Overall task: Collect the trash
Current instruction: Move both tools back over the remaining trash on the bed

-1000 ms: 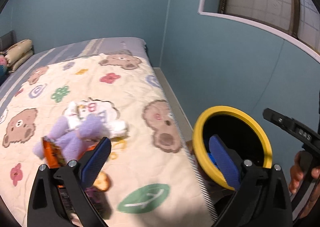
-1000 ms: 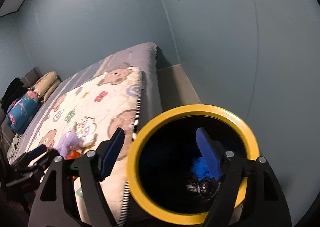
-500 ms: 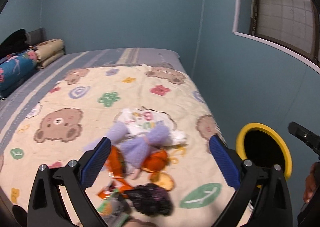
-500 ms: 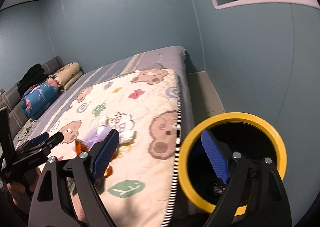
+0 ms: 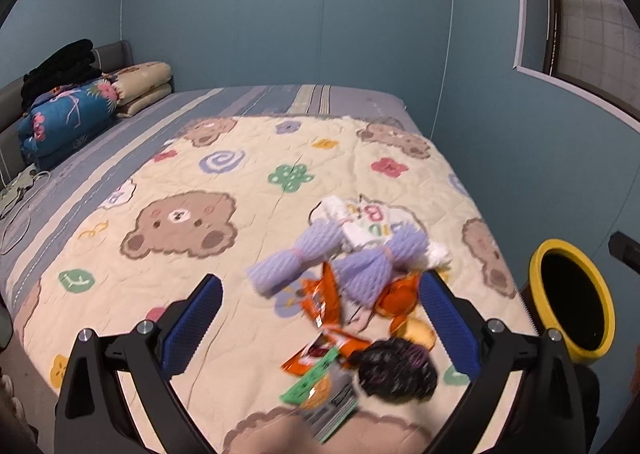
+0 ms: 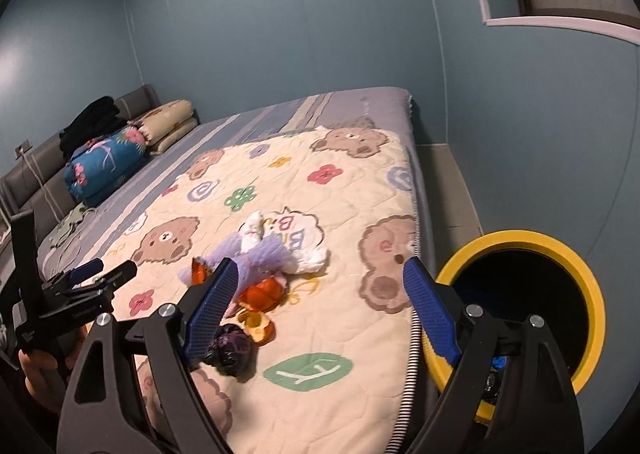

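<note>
A heap of trash lies on the bear-print quilt (image 5: 180,174): purple foam nets (image 5: 340,262), orange wrappers (image 5: 320,302), a crumpled black bag (image 5: 396,370), a green and grey packet (image 5: 320,390) and white paper (image 5: 340,210). My left gripper (image 5: 320,318) hovers open over the near side of the heap, holding nothing. My right gripper (image 6: 320,310) stands open and empty between the heap and the yellow-rimmed bin (image 6: 520,238). The bin (image 5: 560,244) stands on the floor beside the bed. The right wrist view also shows the black bag (image 6: 232,350), the foam nets (image 6: 264,254) and orange peel (image 6: 260,294).
Folded blankets and pillows (image 5: 68,114) are stacked at the head of the bed. A narrow strip of floor (image 6: 452,190) runs between the bed and the blue wall. In the right wrist view a hand (image 6: 36,370) holds the left gripper (image 6: 100,274) at the left.
Both views have swung left, away from the bin and over the bed. The bin has slid to the right edge, and the trash heap now sits between the left gripper's fingers.
</note>
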Demonstrator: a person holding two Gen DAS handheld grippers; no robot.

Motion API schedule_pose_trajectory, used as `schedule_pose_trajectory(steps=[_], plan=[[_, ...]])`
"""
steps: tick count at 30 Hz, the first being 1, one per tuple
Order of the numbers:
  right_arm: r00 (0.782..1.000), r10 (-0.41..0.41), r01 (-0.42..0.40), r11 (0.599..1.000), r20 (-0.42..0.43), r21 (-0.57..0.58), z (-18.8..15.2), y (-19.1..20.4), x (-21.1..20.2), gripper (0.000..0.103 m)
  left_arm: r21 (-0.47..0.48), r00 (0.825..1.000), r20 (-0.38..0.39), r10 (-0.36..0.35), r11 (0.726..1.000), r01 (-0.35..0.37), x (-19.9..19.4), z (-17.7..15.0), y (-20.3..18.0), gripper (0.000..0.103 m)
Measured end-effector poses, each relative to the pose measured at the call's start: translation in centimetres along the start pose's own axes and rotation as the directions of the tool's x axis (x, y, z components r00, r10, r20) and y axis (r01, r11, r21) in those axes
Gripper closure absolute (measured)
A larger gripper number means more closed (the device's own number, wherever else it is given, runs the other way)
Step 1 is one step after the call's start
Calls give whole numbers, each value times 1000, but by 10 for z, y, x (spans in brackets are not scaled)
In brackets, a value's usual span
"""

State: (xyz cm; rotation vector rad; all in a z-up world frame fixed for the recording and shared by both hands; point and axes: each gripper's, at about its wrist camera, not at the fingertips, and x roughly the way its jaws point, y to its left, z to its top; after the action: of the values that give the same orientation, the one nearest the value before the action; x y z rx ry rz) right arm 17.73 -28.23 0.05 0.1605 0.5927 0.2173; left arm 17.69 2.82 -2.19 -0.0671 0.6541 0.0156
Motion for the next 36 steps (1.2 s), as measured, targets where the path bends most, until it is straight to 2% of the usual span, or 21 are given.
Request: schedule_pose_trajectory(steps=[14, 21, 28, 32, 36], plan=[[995, 60, -66, 994, -73, -83, -20, 45, 21, 22, -41, 994, -109, 5, 999, -9, 4, -48, 29, 8], [985, 92, -108, 989, -148, -102, -33, 59, 42, 22, -30, 984, -179, 1, 1000, -7, 13, -74, 30, 8], [945, 173, -199, 978, -277, -68, -46, 67, 74, 24, 7, 978, -210, 15, 1000, -14, 25, -90, 25, 8], [922, 192, -228, 971, -337, -72, -55, 75, 92, 27, 24, 976, -219, 17, 1000, -12, 31, -95, 22, 8], [889, 224, -272, 960, -400, -65, -63, 84, 111, 30, 18, 970, -243, 21, 1000, -17, 41, -101, 24, 8]])
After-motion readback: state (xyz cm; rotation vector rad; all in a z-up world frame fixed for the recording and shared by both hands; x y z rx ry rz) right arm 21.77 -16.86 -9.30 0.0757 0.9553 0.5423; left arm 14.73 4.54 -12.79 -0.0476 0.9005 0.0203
